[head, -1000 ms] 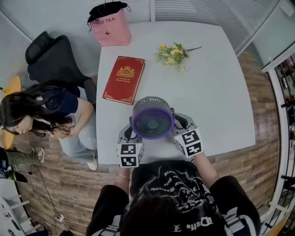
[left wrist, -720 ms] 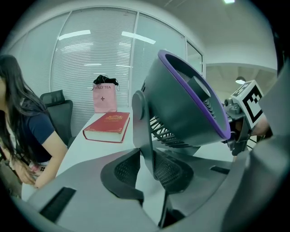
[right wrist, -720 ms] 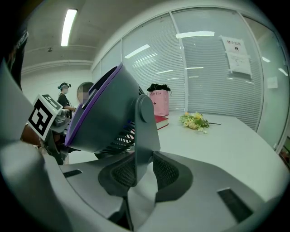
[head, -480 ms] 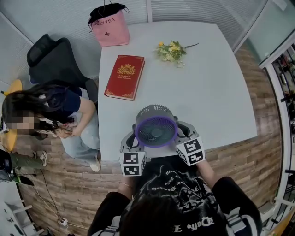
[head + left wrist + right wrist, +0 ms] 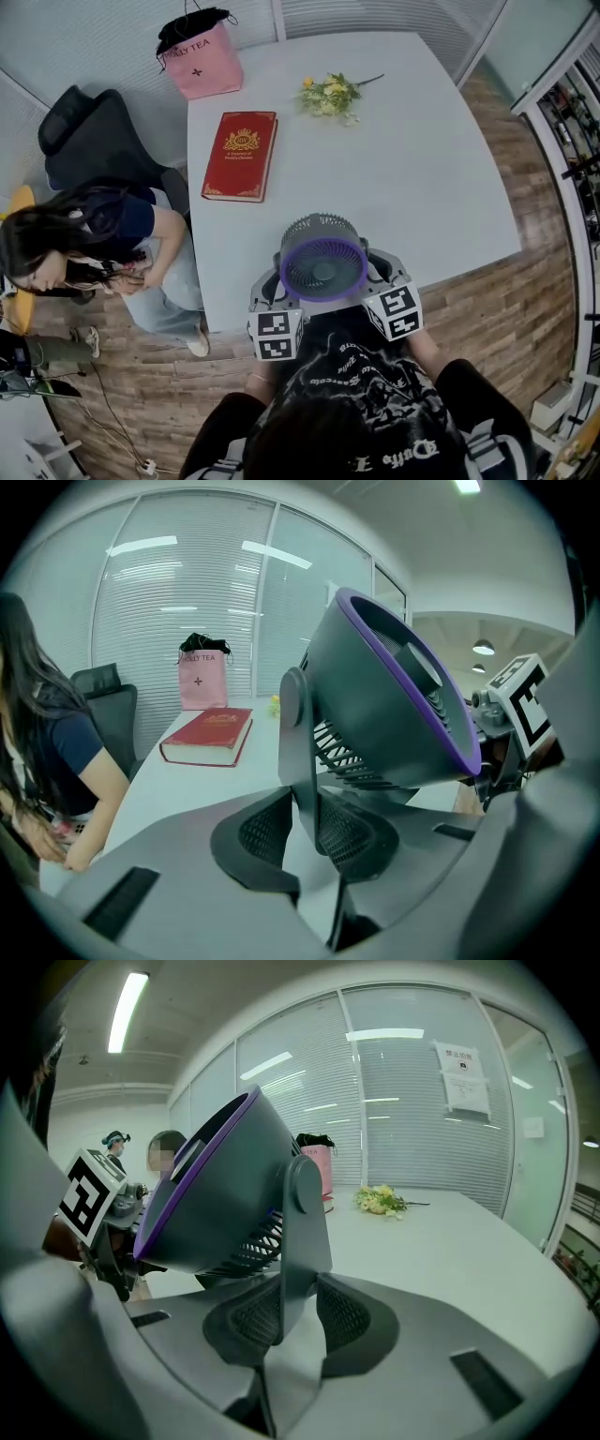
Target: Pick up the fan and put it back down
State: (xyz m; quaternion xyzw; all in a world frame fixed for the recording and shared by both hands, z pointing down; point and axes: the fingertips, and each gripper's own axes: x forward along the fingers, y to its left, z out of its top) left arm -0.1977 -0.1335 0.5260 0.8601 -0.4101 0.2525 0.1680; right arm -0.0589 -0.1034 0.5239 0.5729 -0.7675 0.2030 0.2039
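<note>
your left gripper [image 5: 302,832] has its jaws closing, with the mesh pads on either side of the fan [image 5: 323,269]'s stand arm [image 5: 296,752] and pressing on it. your right gripper [image 5: 298,1314] is clamped on the opposite stand arm [image 5: 305,1232], pads tight on both faces. the fan sits between the two grippers over the near edge of the white table [image 5: 422,169], right in front of your chest, its purple-rimmed grille tilted up toward you. its base is not visible, so can't tell if it touches the tabletop. further back on the table a red book [image 5: 241,155] lies flat left of centre and a yellow flower bunch [image 5: 330,94] lies near the far edge. a pink bag [image 5: 200,61] stands upright by the far left corner. all three are well apart from the fan. a seated person [image 5: 84,234] is at the table's left side, with a black chair [image 5: 84,136] just behind them.
</note>
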